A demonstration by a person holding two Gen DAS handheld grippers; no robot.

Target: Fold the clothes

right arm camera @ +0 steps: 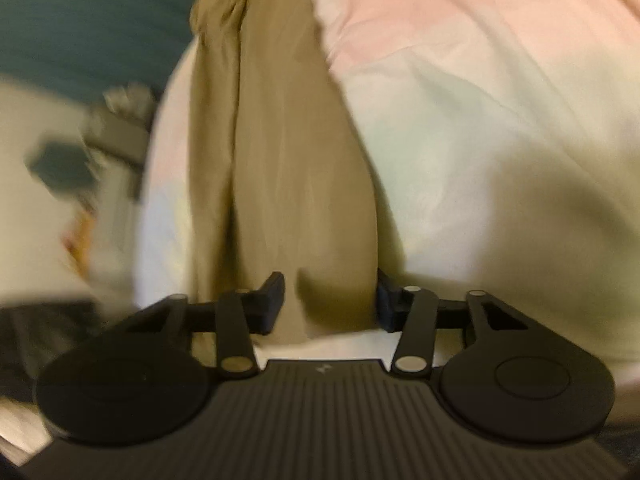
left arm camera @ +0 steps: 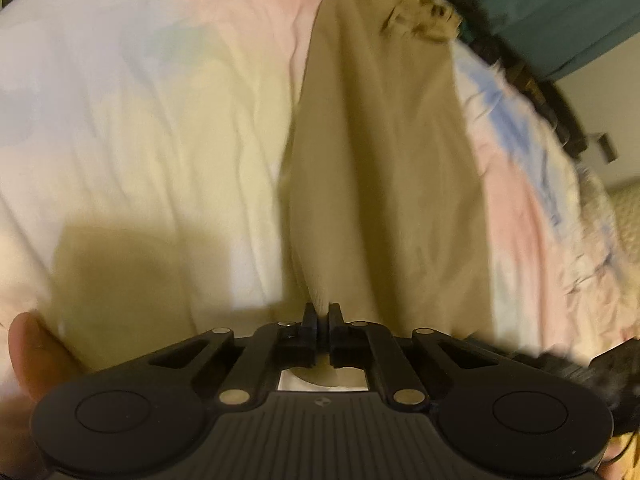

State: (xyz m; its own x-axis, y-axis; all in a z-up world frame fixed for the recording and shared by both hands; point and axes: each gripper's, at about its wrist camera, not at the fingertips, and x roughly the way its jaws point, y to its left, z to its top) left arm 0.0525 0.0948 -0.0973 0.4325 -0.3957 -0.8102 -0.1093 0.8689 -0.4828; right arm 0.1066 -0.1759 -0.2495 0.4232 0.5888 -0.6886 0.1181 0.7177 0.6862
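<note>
Pinched between the pressed-together fingers of the left gripper, low in the middle of the left wrist view, is a near edge of the tan garment, which runs up the frame across the pastel bedspread, probably held so it can be lifted into a fold; open bedding lies to the left. Across in the right wrist view, the right gripper has its fingers spread around the garment's near end, not yet clamped, with clear bedspread at right and the bed's edge at left.

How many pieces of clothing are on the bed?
1: a tan garment lying lengthwise on the pastel bedspread, its near end pinched in the left gripper and between the open right gripper. Others may be hidden.
</note>
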